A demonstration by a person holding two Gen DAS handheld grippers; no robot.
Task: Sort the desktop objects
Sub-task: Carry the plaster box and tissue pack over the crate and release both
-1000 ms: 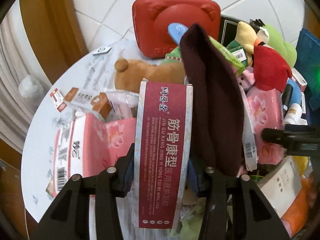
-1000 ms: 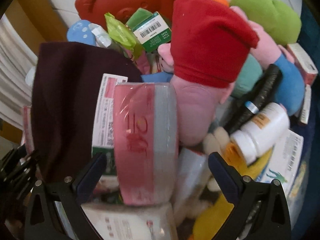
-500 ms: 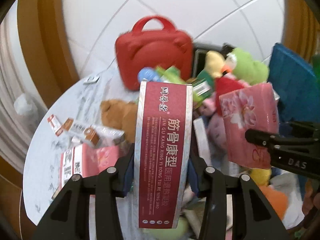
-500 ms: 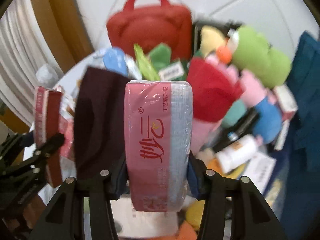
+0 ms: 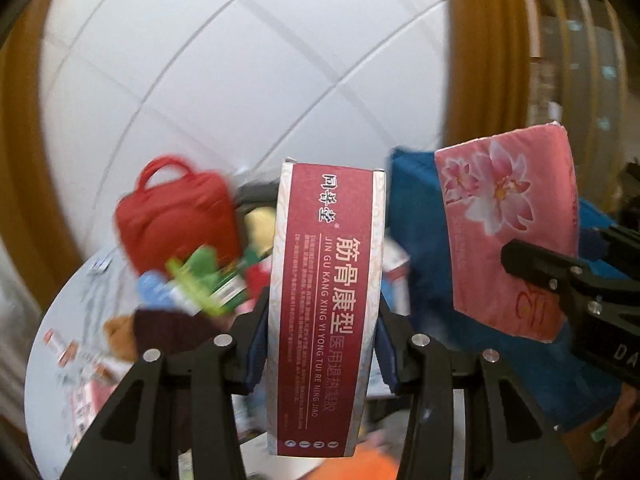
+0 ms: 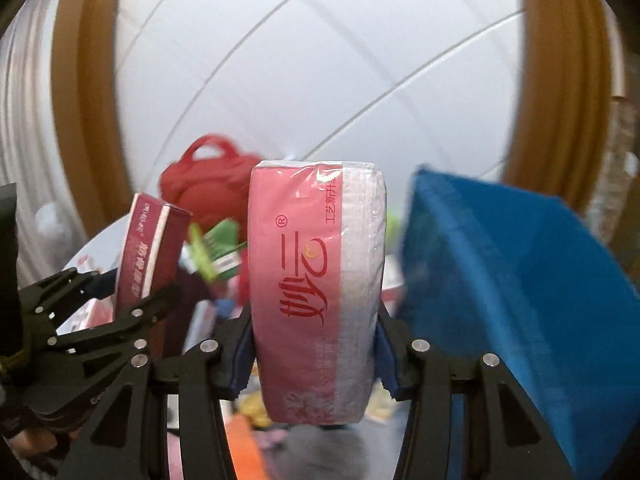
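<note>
My left gripper is shut on a tall dark-red medicine box with white Chinese lettering, held upright above the pile. My right gripper is shut on a pink and white tissue pack, also upright, its blue pads pressing both sides. In the left wrist view the tissue pack shows its flower print at the right, in the right gripper. In the right wrist view the medicine box sits at the left, in the left gripper.
A red handbag stands at the back of the round white table, behind a blurred heap of green packets, a dark cloth and small boxes. A blue fabric bin rises at the right. White tiled wall and wooden frames lie behind.
Both grippers rose from the pile and tilted up toward the wall, carrying their items. The right gripper's jaws, wide around the tissue pack a second ago, closed on it and lifted it.
</note>
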